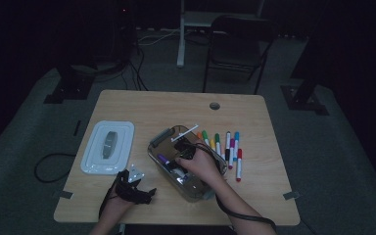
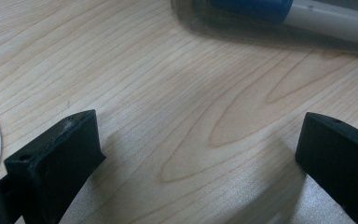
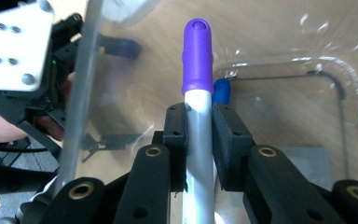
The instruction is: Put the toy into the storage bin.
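Note:
A clear plastic container (image 1: 162, 138) stands in the middle of the wooden table. My right gripper (image 1: 178, 159) reaches down into it, shut on a white marker with a purple cap (image 3: 198, 56); the cap pokes out past the fingertips (image 3: 177, 123). A blue-capped marker (image 3: 221, 91) lies on the container's floor just beyond. My left gripper (image 1: 138, 188) rests low over the table near the front edge, left of the container. Its jaws stand wide open with only bare wood between them (image 2: 196, 154). The container's wall and the blue marker (image 2: 270, 9) lie ahead of it.
A white lid (image 1: 106, 147) with a grey handle lies flat at the left of the table. Several coloured markers (image 1: 225, 147) lie in a row to the right of the container. A white stick (image 1: 185, 133) rests across the container's far rim.

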Action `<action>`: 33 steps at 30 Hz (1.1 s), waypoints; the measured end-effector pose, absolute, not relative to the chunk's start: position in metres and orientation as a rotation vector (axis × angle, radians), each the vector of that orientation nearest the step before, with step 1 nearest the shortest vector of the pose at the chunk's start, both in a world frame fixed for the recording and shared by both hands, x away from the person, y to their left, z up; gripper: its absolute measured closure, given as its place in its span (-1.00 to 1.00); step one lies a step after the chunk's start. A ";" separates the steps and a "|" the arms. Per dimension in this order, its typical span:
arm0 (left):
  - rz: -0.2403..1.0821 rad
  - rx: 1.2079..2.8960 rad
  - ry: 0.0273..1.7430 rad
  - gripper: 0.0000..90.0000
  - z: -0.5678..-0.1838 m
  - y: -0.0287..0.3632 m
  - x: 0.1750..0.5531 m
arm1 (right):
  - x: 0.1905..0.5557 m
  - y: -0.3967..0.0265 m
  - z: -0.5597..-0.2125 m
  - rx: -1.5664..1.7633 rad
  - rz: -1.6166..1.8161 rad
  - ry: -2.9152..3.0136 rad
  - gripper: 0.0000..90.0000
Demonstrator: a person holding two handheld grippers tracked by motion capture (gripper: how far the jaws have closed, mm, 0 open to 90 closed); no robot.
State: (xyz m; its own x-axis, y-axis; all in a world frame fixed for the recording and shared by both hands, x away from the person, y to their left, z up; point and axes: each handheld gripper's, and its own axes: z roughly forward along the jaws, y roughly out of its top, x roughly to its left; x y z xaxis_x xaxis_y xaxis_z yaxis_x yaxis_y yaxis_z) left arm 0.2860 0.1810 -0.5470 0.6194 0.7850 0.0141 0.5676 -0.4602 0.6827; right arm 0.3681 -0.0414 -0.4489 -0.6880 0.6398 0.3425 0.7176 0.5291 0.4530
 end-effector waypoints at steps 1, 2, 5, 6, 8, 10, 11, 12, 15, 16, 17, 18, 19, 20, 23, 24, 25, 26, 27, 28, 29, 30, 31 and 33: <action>0.435 2.195 1.057 -0.99 -0.547 0.181 0.286 | 0.368 -0.041 -0.449 -1.173 -0.873 -2.628 0.69; 0.435 2.195 1.056 -0.99 -0.547 0.181 0.286 | 0.369 -0.038 -0.453 -1.171 -0.839 -2.636 0.69; 0.436 2.193 1.058 -0.99 -0.547 0.181 0.286 | 0.371 -0.034 -0.460 -1.163 -0.790 -2.626 0.69; 0.435 2.193 1.057 -0.99 -0.547 0.181 0.286 | 0.371 -0.033 -0.463 -1.158 -0.769 -2.629 0.69; 0.435 2.193 1.058 -0.99 -0.547 0.181 0.286 | 0.371 -0.031 -0.468 -1.157 -0.745 -2.622 0.69; 0.436 2.193 1.057 -0.99 -0.547 0.181 0.286 | 0.371 -0.028 -0.472 -1.153 -0.723 -2.634 0.69; 0.436 2.193 1.057 -0.99 -0.547 0.181 0.286 | 0.371 -0.028 -0.472 -1.153 -0.723 -2.634 0.69; 0.435 2.193 1.058 -0.99 -0.547 0.181 0.286 | 0.370 -0.027 -0.473 -1.148 -0.696 -2.648 0.69; 0.437 2.192 1.058 -0.99 -0.547 0.181 0.286 | 0.370 -0.026 -0.473 -1.145 -0.679 -2.651 0.69; 0.438 2.192 1.058 -0.99 -0.547 0.181 0.286 | 0.370 -0.026 -0.474 -1.139 -0.665 -2.642 0.68; 0.438 2.192 1.058 -0.99 -0.547 0.181 0.286 | 0.370 -0.025 -0.474 -1.134 -0.650 -2.634 0.66; 0.438 2.192 1.058 -0.98 -0.547 0.181 0.286 | 0.370 -0.025 -0.475 -1.127 -0.650 -2.632 0.64; 0.438 2.192 1.058 -0.99 -0.547 0.181 0.286 | 0.370 -0.025 -0.475 -1.127 -0.650 -2.632 0.64; 0.437 2.192 1.058 -0.99 -0.547 0.181 0.286 | 0.369 -0.025 -0.474 -1.124 -0.655 -2.640 0.59; 0.437 2.192 1.058 -0.99 -0.547 0.181 0.286 | 0.369 -0.027 -0.472 -1.122 -0.692 -2.633 0.59; 0.437 2.192 1.058 -0.99 -0.547 0.181 0.286 | 0.369 -0.028 -0.470 -1.112 -0.715 -2.635 0.56; 0.437 2.192 1.058 -0.99 -0.547 0.181 0.286 | 0.369 -0.031 -0.468 -1.109 -0.750 -2.628 0.54; 0.436 2.194 1.057 -0.99 -0.547 0.181 0.286 | 0.369 -0.033 -0.464 -1.115 -0.778 -2.622 0.54; 0.436 2.194 1.057 -0.99 -0.547 0.181 0.286 | 0.368 -0.036 -0.459 -1.110 -0.802 -2.627 0.52; 0.436 2.194 1.057 -0.99 -0.547 0.181 0.286 | 0.368 -0.039 -0.454 -1.110 -0.833 -2.628 0.51; 0.436 2.195 1.057 -0.99 -0.547 0.181 0.286 | 0.368 -0.047 -0.445 -1.107 -0.890 -2.620 0.45; 0.436 2.194 1.057 -0.99 -0.547 0.181 0.286 | 0.368 -0.047 -0.445 -1.107 -0.890 -2.620 0.45; 0.436 2.194 1.057 -0.99 -0.547 0.181 0.286 | 0.367 -0.052 -0.440 -1.108 -0.921 -2.618 0.43; 0.436 2.194 1.057 -0.99 -0.547 0.181 0.286 | 0.367 -0.064 -0.430 -1.123 -0.987 -2.619 0.40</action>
